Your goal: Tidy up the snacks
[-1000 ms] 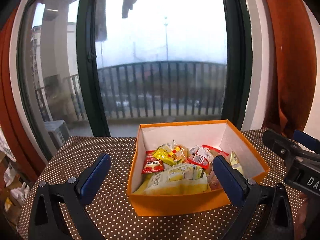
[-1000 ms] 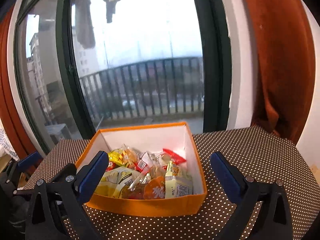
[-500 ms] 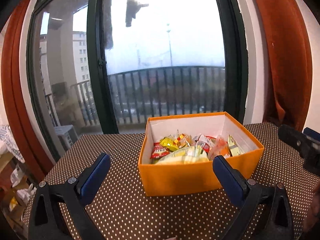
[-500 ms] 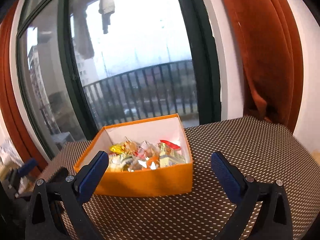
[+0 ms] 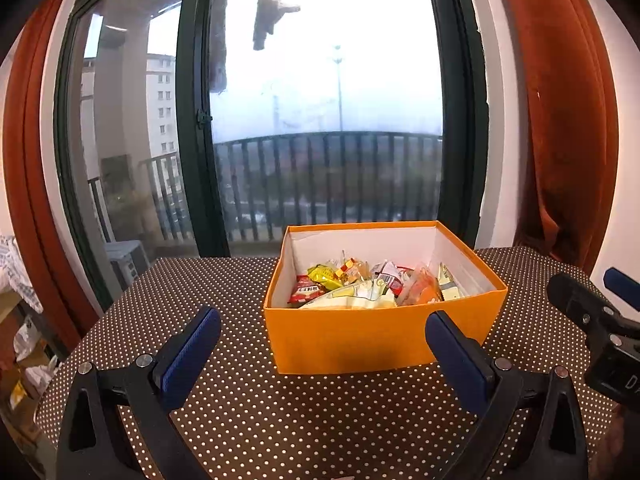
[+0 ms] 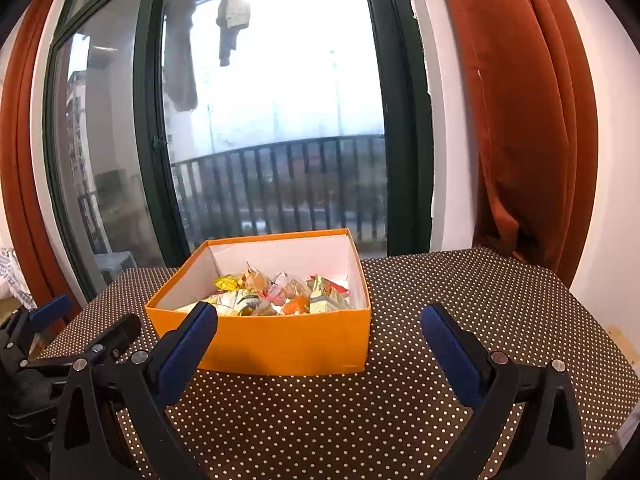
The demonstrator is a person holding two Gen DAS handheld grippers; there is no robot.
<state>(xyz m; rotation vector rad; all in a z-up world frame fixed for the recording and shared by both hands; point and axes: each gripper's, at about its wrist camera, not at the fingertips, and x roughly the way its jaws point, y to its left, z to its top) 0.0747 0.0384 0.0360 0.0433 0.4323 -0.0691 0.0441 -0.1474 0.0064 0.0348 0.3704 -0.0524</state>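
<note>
Both of my hand-held grippers, left and right, are spread apart and hold nothing, the orange box of snacks sits at my 12 o'clock on the dotted desk, so I should reach in from above, slowly.

Matt, seemingly cardboard box; glossy wrappers

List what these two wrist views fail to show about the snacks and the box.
- Bottom layer of snacks: both views, buried under the top packets and cut off by the orange box front wall.
- Packet labels: both views, too small and blurred to read.
- Box floor: both views, covered by snacks.
- Tablecloth behind the box: both views, hidden by the box itself.
</note>
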